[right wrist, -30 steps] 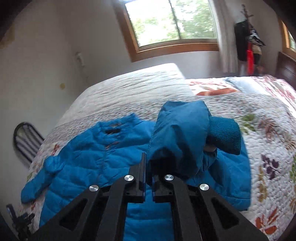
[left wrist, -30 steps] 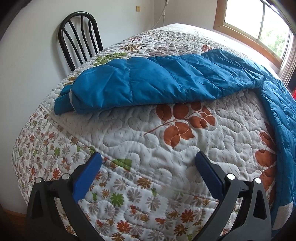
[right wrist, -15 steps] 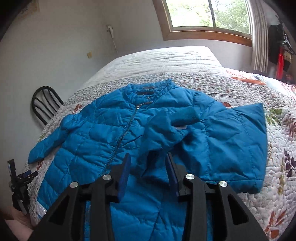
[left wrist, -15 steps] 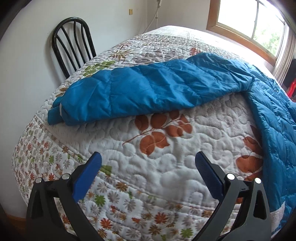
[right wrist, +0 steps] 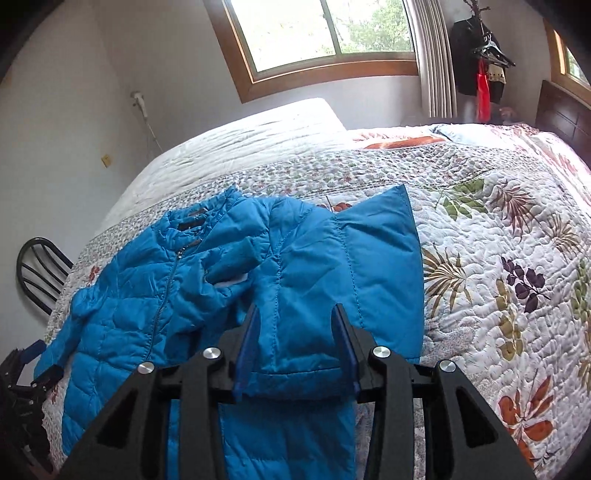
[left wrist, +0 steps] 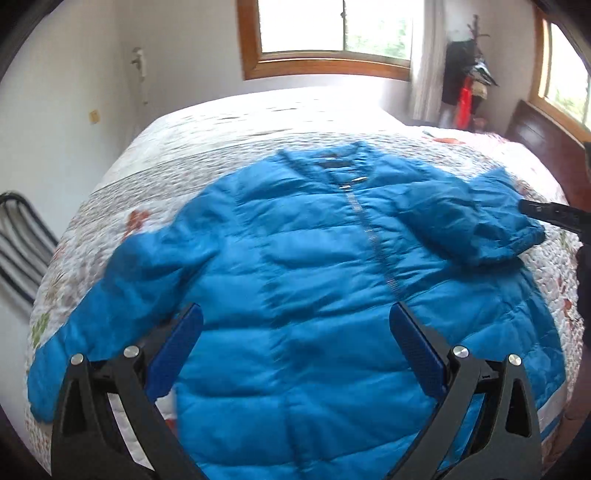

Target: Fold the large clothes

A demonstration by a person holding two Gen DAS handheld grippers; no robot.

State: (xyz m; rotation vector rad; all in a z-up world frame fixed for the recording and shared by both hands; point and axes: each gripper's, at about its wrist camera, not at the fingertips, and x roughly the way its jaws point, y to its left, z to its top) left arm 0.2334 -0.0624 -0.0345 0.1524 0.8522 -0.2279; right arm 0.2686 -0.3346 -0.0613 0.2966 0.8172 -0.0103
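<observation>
1. Since a second ago the left gripper (left wrist: 295, 328) has swung from facing the outstretched sleeve at the bed corner to looking across the whole jacket (left wrist: 314, 266); the right gripper (right wrist: 295, 332) has let go of the sleeve it held bunched and raised, and that sleeve now lies on the jacket.
2. Far left stands a black chair (right wrist: 37, 273) against the wall, beside the bed (right wrist: 498, 229) with its flowered quilt.
3. The blue jacket lies front up on the quilt near the bed's edge, zip closed, collar toward the window (left wrist: 332, 33).
4. Its left-hand sleeve (left wrist: 110, 306) is still stretched out to the side, unfolded.
5. The left gripper hangs over the jacket's lower half, jaws wide apart, nothing between them.
6. The right-hand sleeve (right wrist: 347, 273) is folded in over the chest.
7. The right gripper's jaws stand partly apart just over that sleeve's cuff end, not pinching it.
8. Judged from this: one sleeve done; the other sleeve and the body folds remain.
</observation>
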